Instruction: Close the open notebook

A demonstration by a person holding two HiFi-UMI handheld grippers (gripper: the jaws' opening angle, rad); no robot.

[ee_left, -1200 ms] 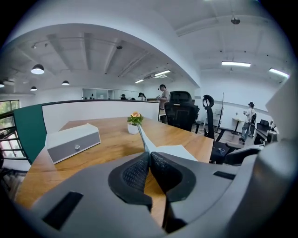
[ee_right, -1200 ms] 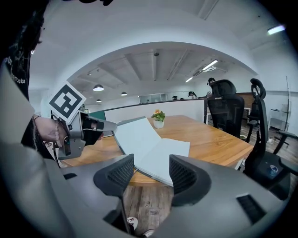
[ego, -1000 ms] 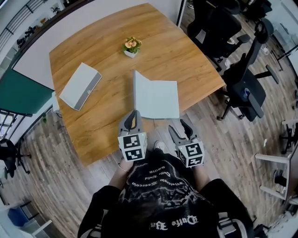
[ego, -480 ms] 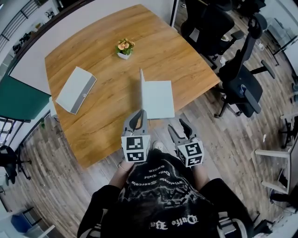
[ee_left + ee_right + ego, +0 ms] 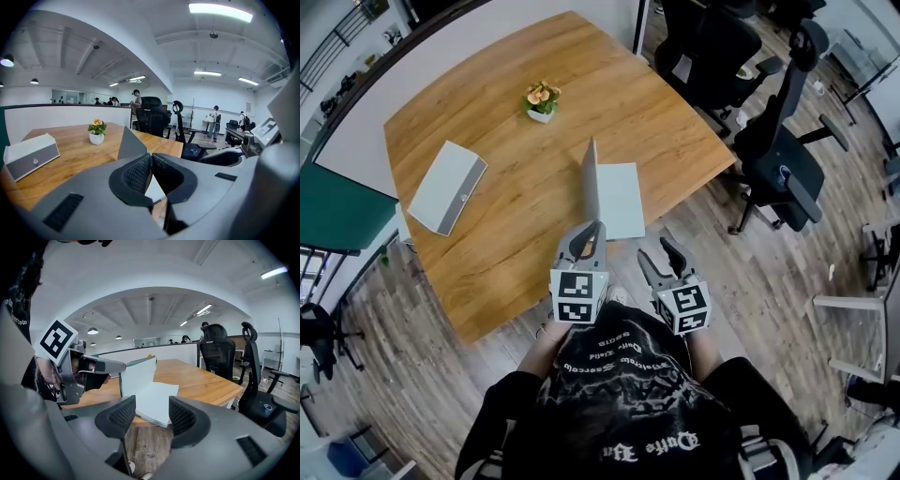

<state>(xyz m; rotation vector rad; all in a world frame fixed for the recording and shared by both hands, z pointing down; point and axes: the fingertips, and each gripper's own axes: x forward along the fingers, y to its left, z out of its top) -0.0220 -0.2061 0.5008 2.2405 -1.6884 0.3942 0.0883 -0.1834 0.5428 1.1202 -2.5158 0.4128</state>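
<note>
Black office chairs (image 5: pixel 773 164) with wheels stand beyond the right edge of the desk (image 5: pixel 502 258), on a floor of wood planks. On the desk, a flat grey and white box (image 5: pixel 445 187) with straight corners lies near the left edge. A small white pot (image 5: pixel 541 101) with orange flowers stands toward the far edge. Both are well apart from the notebook (image 5: pixel 622 199).

The notebook lies at the near edge, toward the right corner. Its right half lies flat, pale and smooth, and its thin grey cover (image 5: pixel 592 183) stands almost upright. My left gripper (image 5: pixel 590 228) is closed on the near end of this cover, which is pinched between the black ribbed pads (image 5: pixel 136 173). My right gripper (image 5: pixel 657 249) hangs just off the near edge, beside the notebook, with its jaws wide apart and holding nothing. The desk is warm brown wood with a visible grain and rounded corners.
</note>
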